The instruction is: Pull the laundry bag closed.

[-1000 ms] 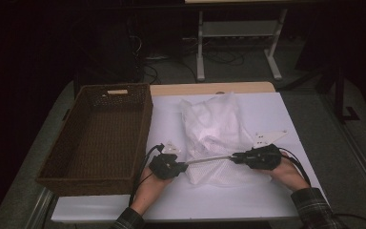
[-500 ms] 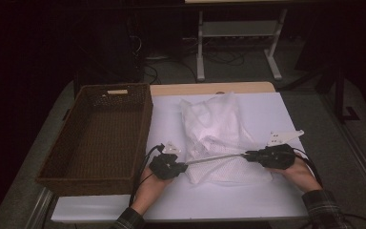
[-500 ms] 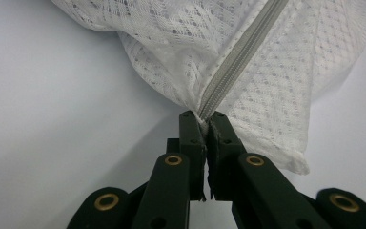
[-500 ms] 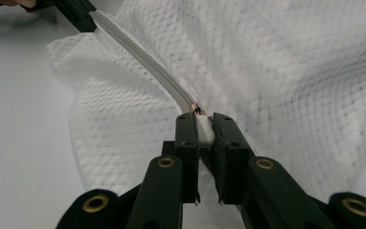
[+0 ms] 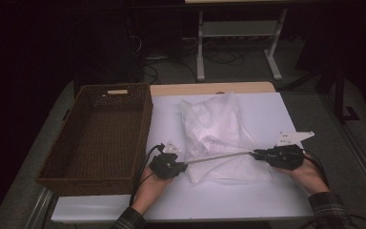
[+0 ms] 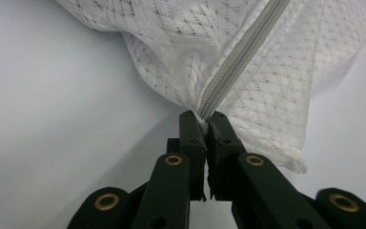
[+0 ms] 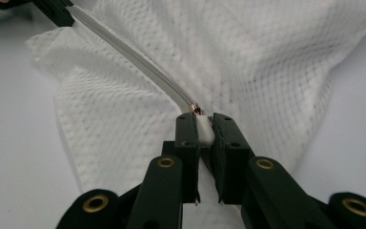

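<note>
Nearest the person, the left gripper [image 5: 185,167] has its jaws clamped on the end of the grey zipper [image 6: 240,57] at the corner of the white mesh laundry bag [image 5: 219,138], while the right gripper [image 5: 256,154] pinches the small white zipper pull [image 7: 203,130] at the zipper's other end. The zipper runs taut between them across the near edge of the bag. The bag lies on the white table [image 5: 267,114], just to the right of the brown woven wicker basket [image 5: 100,138], its bunched bulk spreading toward the table's far edge.

White net bag, black grippers, brown basket

The mesh laundry bag [image 5: 221,138] is white with a tiny diamond net pattern, and its zipper [image 6: 240,59] is pale grey. Both the left gripper [image 5: 183,167] and the right gripper [image 5: 255,154] are black with little gold rings. The woven basket [image 5: 97,138] is dark brown. The table [image 5: 276,114] is white.
</note>
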`<state>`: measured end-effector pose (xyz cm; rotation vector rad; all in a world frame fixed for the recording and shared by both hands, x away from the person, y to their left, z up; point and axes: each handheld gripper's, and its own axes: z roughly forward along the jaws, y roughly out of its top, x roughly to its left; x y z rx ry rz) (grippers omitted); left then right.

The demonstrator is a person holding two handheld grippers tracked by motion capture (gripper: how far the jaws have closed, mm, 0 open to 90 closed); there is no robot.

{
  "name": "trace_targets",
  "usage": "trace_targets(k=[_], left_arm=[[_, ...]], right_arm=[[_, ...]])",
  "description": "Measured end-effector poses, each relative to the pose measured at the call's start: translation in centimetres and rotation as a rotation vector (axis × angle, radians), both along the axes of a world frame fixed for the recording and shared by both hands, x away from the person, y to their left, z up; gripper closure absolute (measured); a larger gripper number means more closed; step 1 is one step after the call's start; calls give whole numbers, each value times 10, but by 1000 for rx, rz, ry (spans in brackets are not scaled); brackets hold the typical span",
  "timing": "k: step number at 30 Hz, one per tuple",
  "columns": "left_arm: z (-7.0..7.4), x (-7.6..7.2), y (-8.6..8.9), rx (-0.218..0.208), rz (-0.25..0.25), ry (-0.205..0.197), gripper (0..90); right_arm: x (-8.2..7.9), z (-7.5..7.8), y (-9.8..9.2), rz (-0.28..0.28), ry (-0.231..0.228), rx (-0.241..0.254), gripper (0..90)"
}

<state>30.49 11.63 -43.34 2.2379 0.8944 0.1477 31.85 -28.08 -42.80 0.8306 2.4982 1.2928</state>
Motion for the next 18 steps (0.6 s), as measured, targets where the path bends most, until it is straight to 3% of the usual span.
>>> trace_targets(k=[11, 18], left_arm=[[1, -1, -1, 29, 32, -11, 868], [1, -1, -1, 36, 42, -19, 868]], right_arm=[[0, -4, -31, -97, 7, -5, 812], [-2, -9, -37, -113, 22, -11, 812]])
